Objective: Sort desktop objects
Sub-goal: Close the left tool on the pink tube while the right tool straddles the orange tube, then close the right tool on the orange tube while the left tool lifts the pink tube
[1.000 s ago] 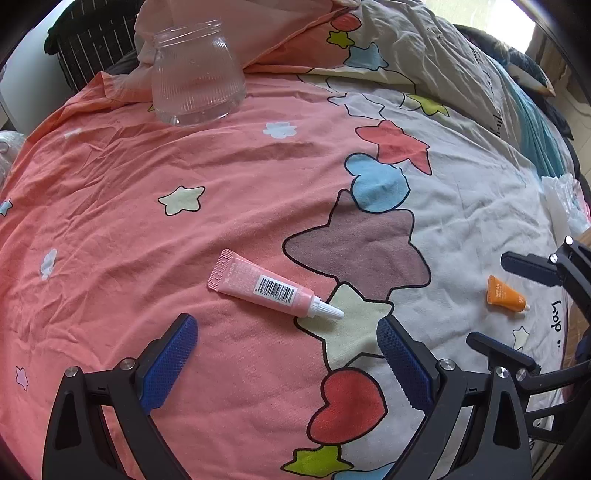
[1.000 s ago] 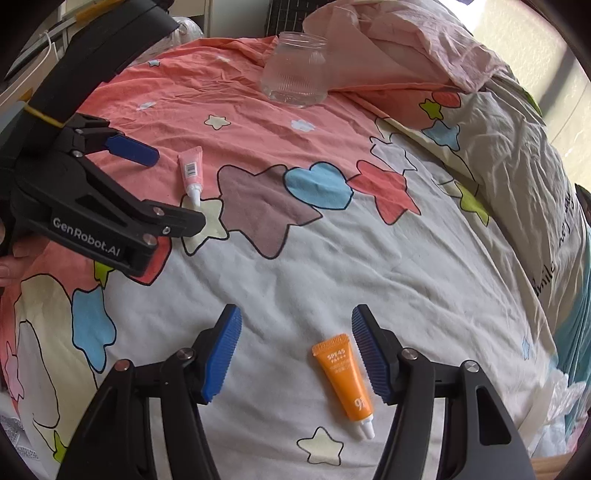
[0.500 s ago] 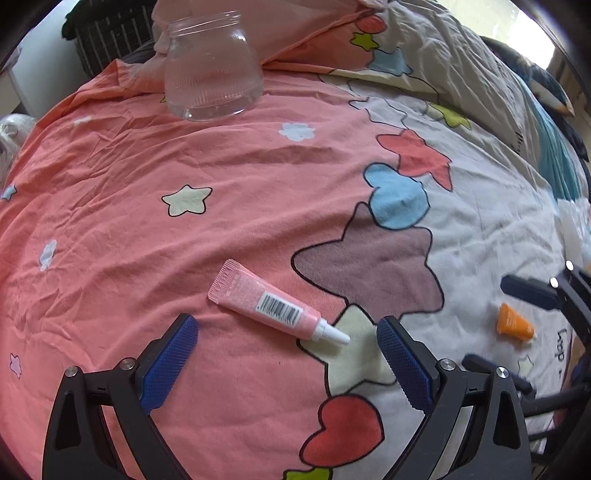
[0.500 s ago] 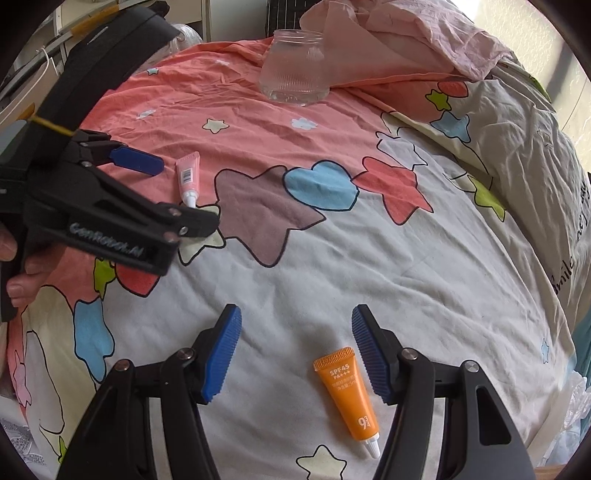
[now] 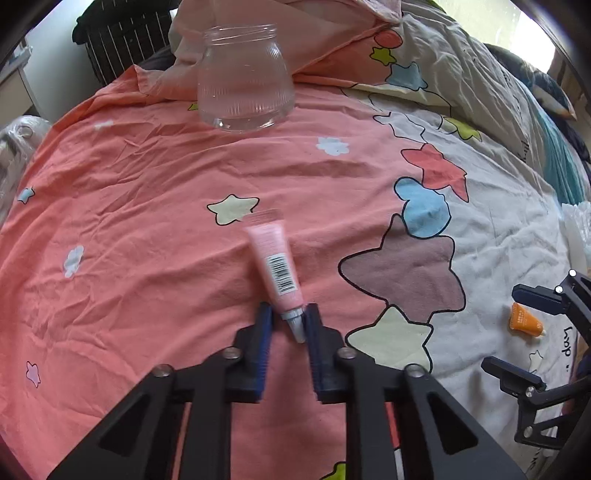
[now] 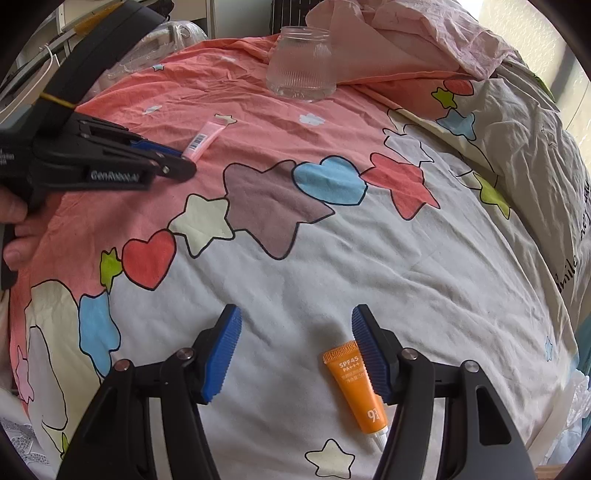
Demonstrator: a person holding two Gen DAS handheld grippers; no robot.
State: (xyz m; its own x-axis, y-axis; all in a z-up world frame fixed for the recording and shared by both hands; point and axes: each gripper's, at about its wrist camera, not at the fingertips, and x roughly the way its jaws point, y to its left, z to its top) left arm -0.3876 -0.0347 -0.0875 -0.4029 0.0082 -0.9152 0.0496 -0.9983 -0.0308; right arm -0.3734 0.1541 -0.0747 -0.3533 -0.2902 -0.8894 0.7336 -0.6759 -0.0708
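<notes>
the left gripper (image 5: 287, 325) is clamping the cap end of the pink tube (image 5: 276, 265), jaws drawn narrow around the white nozzle, with the tube's crimped tail pointing off toward twelve o'clock, straight at the glass jar (image 5: 245, 79). whether the tube is riding clear of the star-print bedsheet (image 5: 122, 206) or lying on it is hard to tell from here. the jar is standing upright, mouth open, near the top of the pink patch by the rumpled pillow (image 5: 332, 29).

over on the other side, the right gripper (image 6: 295, 350) is hovering with jaws wide, and the orange sunscreen tube (image 6: 356, 391) is lying on the white part of the sheet, just inside the right-hand pad (image 6: 371, 360), at about four o'clock from the gap's middle, nozzle pointing back toward the handle.

it looks like the jar is the likely drop spot. the grip is sitting on the slim nozzle only, so the long body may be swinging or slipping; keeping the squeeze firm and the carry slow and level is the safe play, then tipping the tail into the jar mouth before letting go. the right side needs centring: the orange tube should be sitting between both pads, not hugging one, before closing.
</notes>
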